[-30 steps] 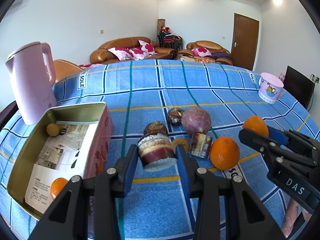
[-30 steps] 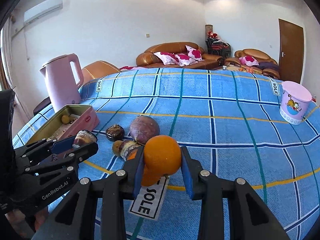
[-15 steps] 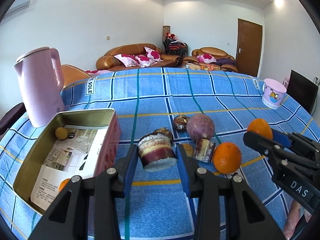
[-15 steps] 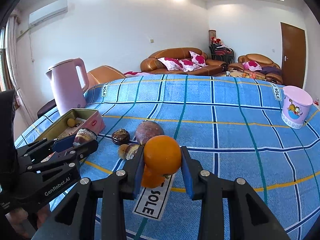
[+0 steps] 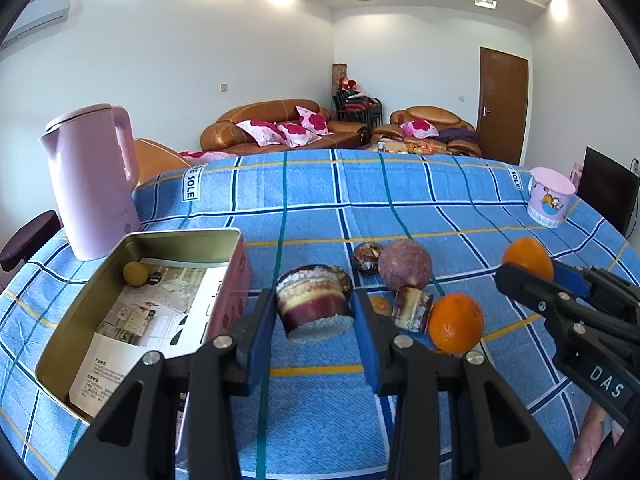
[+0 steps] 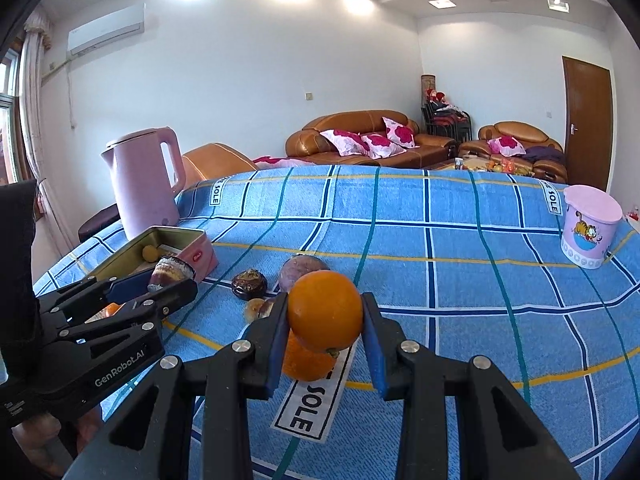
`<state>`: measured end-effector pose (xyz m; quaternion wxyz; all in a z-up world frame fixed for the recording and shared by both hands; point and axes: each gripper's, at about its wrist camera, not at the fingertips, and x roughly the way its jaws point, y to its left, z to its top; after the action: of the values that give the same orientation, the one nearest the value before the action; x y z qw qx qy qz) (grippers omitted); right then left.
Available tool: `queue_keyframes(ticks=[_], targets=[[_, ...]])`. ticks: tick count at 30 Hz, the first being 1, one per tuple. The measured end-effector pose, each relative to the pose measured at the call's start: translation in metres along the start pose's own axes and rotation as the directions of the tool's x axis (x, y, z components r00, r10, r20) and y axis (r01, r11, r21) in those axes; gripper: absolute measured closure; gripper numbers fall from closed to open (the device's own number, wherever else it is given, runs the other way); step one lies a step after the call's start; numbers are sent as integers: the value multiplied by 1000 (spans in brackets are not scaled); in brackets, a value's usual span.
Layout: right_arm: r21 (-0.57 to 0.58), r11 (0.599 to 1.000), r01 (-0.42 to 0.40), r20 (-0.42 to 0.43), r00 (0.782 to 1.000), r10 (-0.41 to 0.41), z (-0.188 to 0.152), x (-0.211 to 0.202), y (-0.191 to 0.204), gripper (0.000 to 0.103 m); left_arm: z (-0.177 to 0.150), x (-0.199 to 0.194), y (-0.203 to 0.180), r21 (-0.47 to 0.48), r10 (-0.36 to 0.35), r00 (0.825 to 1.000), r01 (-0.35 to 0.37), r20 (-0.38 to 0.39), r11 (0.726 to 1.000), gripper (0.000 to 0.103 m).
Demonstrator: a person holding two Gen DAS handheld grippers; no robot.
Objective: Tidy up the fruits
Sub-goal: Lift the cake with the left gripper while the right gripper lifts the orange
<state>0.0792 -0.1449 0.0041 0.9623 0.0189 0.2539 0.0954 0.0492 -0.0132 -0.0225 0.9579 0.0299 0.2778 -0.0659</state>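
Note:
My left gripper (image 5: pixel 316 312) is shut on a cut purple fruit (image 5: pixel 314 304), held above the cloth just right of the open metal tin (image 5: pixel 160 240). The tin holds paper and a small yellow fruit (image 5: pixel 135 273). My right gripper (image 6: pixel 325 314) is shut on an orange (image 6: pixel 325 310), also seen in the left wrist view (image 5: pixel 527 257). A second orange (image 5: pixel 455 323) lies on the cloth, with a round purple fruit (image 5: pixel 405 265), a cut purple piece (image 5: pixel 412 308), a dark fruit (image 5: pixel 366 255) and a small tan fruit (image 5: pixel 380 305).
A pink kettle (image 5: pixel 90 180) stands behind the tin at the left. A pink lidded cup (image 5: pixel 550 196) stands at the far right. The blue checked cloth (image 5: pixel 360 200) covers the table. Sofas and a door are beyond.
Both grippers have risen and drawn back a little with their fruits still held. The fruits on the cloth have not moved.

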Motion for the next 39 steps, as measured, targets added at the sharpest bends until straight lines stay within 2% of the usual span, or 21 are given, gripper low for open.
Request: queue_keyframes(ticks=[21, 39], targets=[[-23, 1000, -10, 78, 997, 12, -3, -16, 2, 67, -1, -17, 1, -7, 42, 995, -41, 93, 999, 63], [-62, 998, -8, 150, 989, 17, -4, -29, 9, 66, -4, -35, 3, -24, 91, 979, -88, 183, 996, 63]])
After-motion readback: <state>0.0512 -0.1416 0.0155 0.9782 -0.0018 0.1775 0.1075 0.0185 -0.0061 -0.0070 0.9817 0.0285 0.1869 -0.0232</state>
